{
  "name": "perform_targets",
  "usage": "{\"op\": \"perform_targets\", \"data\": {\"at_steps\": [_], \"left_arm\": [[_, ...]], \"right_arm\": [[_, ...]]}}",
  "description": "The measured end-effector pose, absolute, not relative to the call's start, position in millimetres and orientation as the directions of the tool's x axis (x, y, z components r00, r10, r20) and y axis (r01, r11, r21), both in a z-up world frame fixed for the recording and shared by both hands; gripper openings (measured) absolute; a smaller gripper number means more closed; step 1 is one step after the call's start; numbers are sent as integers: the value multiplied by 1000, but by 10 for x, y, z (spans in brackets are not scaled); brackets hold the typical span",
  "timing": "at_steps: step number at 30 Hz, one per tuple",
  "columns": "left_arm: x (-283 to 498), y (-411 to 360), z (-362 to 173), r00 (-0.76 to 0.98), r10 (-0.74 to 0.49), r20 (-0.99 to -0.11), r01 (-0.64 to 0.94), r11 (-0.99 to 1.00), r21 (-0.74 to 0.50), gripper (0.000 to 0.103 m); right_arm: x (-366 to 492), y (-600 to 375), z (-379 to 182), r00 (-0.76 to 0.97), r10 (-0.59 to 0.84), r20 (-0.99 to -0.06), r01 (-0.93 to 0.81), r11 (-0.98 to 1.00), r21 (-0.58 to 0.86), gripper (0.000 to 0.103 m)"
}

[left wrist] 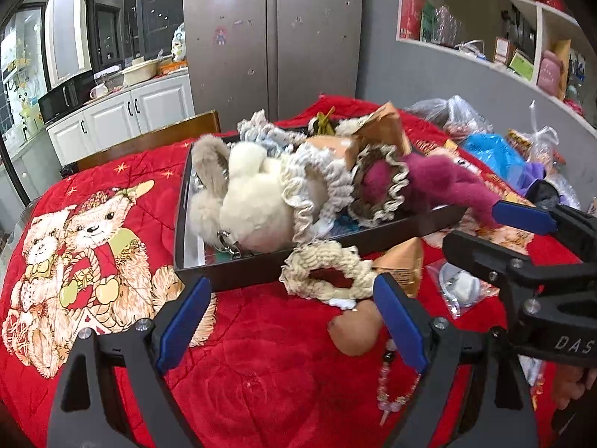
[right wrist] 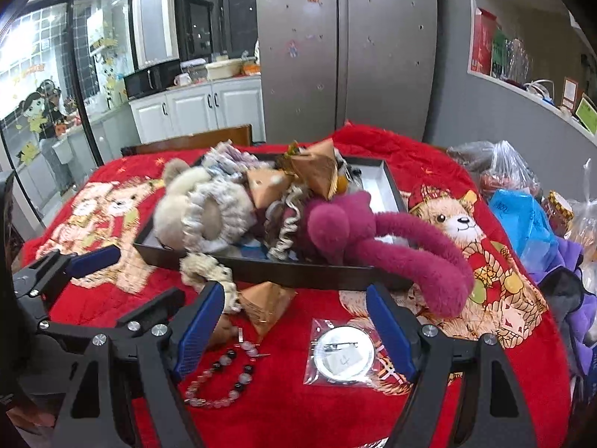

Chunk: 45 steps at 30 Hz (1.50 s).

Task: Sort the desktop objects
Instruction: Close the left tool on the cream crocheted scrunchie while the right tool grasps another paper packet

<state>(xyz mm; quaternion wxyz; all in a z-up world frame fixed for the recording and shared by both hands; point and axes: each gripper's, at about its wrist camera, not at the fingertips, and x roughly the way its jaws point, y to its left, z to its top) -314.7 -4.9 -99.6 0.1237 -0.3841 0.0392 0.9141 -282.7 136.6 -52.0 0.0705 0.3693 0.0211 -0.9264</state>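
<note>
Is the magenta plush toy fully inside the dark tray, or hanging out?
Hanging out. The magenta plush toy has its body in the dark tray, while one long limb drapes over the front rim onto the red blanket.

home kitchen | steel fridge (right wrist: pixel 347 52) | white cabinets (right wrist: pixel 197 106) | microwave (right wrist: pixel 151 76) | wall shelves (left wrist: pixel 522 37)

Even, bright indoor light, soft shadows. Glare on fridge doors (right wrist: pixel 347 56) and glass door (right wrist: pixel 41 56). Strong fisheye bending, dark vignette corners. Mild blur throughout, centre sharpest.
</note>
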Motion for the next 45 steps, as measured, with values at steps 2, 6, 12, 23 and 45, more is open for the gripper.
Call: {"op": "perform_targets", "data": {"at_steps": [2,6,12,23,45], "left_arm": [[-3190,-56,-1036,-669,199,-716,-260,-965,-26,90],[-3272,-47,-1123,-656,197,-729,-267,-963,-20,90],[-3376,-28,-1217,-646,212,-733,-292,-956,-19,90],[-3452,36,-1344,-643,204,-738,-331,-943,29,95],[-3414,-24,-1385,-603,278,-748,-369,-928,-47,11]], "right_arm": [[-2889,1390,-592,-704,-120,-700,146,-989,22,81],[-2981,1399,-687,-688,-122,-716,153,-988,22,81],[-3107,1415,-810,-665,-138,-734,160,-986,41,81],[-3288,1305,-1002,-622,-166,-765,185,-981,62,81],[-3292,1214,-1058,-586,-212,-782,228,-969,91,23]]}}
